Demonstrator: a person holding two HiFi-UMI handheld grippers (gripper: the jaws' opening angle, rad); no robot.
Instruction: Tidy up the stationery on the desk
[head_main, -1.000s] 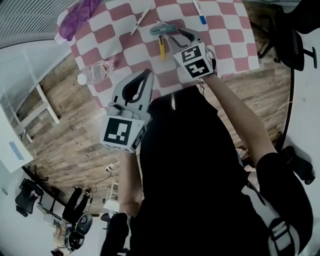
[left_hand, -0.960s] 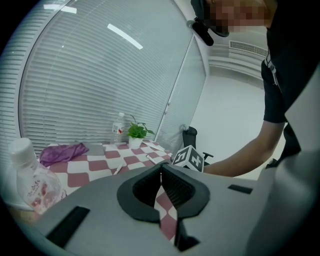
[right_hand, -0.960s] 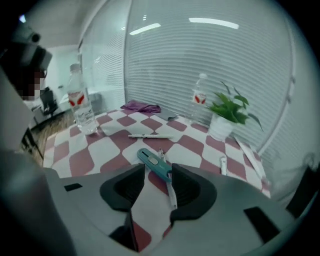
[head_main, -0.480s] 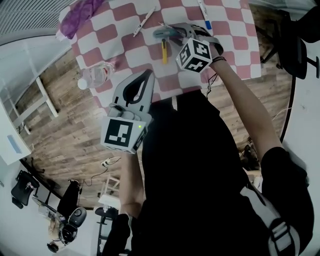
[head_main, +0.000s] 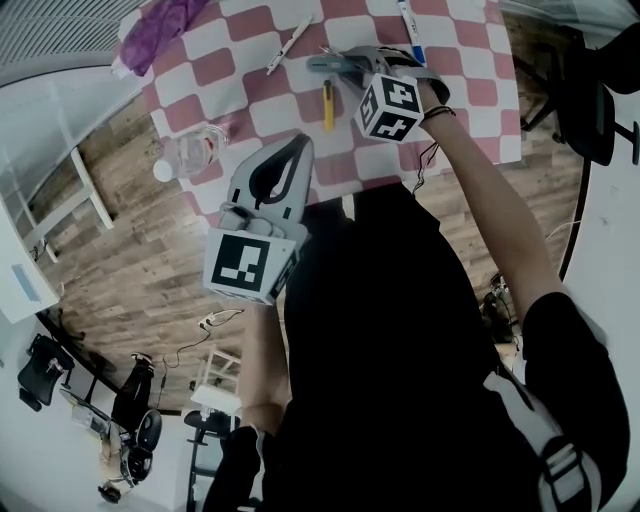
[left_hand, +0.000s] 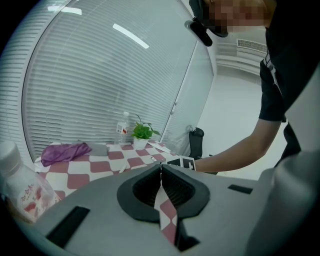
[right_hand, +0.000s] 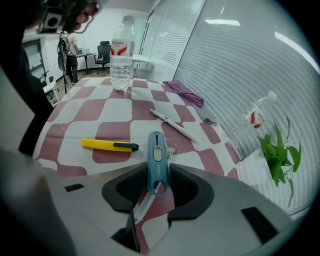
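On the red-and-white checked desk (head_main: 470, 90) lie a teal utility knife (head_main: 325, 66) (right_hand: 157, 150), a yellow cutter (head_main: 327, 103) (right_hand: 107, 145), a white pen (head_main: 288, 42) (right_hand: 172, 124) and a blue-capped pen (head_main: 410, 28). My right gripper (head_main: 345, 62) (right_hand: 157, 170) points steeply down. Its jaws have just been closing, and their tips now sit against both sides of the teal knife's rounded end. A clear pen (right_hand: 171, 151) lies just beside the knife. My left gripper (head_main: 292, 145) (left_hand: 160, 167) hovers at the desk's near edge, shut and empty.
A water bottle (head_main: 190, 150) (left_hand: 22, 192) stands at the desk's near left corner. Further back a purple cloth (head_main: 165, 25) (right_hand: 185, 92) lies on the desk. A second bottle (right_hand: 255, 120) and a potted plant (right_hand: 280, 150) stand by the window blinds. Wooden floor surrounds the desk.
My right gripper has rolled, showing other faces of its marker cube, and sunk onto the teal knife. The left gripper has stayed where it was.
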